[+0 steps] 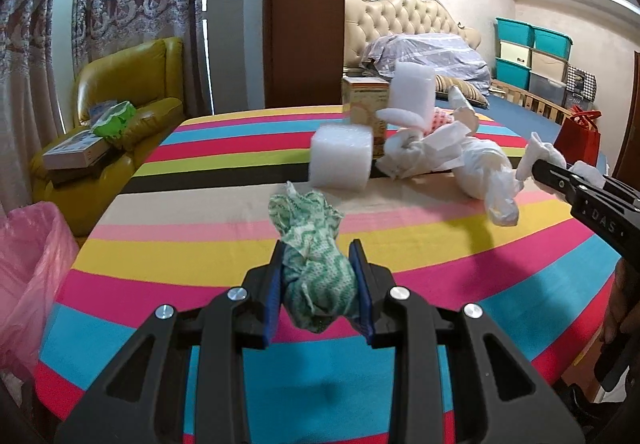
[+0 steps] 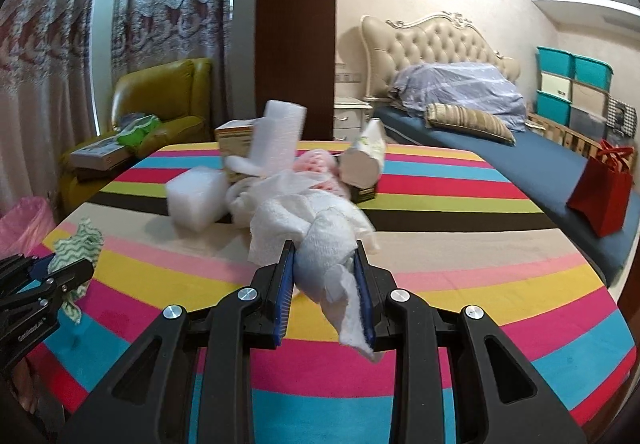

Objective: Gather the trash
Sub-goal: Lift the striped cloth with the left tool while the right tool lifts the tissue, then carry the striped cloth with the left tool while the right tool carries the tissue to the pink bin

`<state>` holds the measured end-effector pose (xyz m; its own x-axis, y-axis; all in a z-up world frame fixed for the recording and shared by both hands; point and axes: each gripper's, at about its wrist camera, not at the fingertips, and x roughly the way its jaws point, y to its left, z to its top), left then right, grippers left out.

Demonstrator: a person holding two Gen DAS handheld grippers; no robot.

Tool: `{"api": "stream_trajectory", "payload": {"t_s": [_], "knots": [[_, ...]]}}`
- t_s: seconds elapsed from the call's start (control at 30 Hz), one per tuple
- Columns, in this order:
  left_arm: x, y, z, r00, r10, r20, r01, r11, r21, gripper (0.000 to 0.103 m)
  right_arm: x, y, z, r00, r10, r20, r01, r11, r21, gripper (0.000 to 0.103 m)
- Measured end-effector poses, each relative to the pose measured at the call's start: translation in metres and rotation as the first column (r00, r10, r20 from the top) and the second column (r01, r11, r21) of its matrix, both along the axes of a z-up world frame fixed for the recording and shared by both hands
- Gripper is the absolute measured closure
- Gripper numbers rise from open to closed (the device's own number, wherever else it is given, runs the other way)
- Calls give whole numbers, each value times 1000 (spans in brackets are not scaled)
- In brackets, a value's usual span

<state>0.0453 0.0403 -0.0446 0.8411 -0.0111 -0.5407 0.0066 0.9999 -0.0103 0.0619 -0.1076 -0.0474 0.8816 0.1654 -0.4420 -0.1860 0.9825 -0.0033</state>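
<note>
Far left, I see the pink trash bag [image 1: 28, 276] beside the striped surface [image 1: 200, 252]. My left tool [image 1: 320, 256] is clamped on a green-patterned crumpled wrapper [image 1: 316, 276] above the near stripes. To its right, my right tool [image 2: 325, 256] is clamped on a white paper wad [image 2: 328, 256], near the foam blocks [image 2: 196, 200] beyond.

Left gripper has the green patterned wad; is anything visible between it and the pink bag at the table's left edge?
Nothing visible. The green patterned wad is clamped in the left gripper, and only bare striped tablecloth lies toward the pink bag.
</note>
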Motion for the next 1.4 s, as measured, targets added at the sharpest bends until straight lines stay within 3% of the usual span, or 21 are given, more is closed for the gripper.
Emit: {"api": "stream_trajectory", "payload": {"t_s": [0.43,0.83,1.2,1.4], "knots": [[-28,36,-4,997,78,-3,-78,997,17,72,-26,53,-6,985,170,-11,-171,984,-60,75],[-54,79,-6,986,165,-9,-165,986,17,72,-40,102,-8,943,330,-50,-333,937,-105,75],[-79,145,14,951,308,32,-309,950,46,72,-42,154,2,878,472,-78,-478,870,-118,75],[-91,182,21,925,376,43,-378,924,53,72,-42,200,12,822,562,-90,-569,813,-126,75]]}}
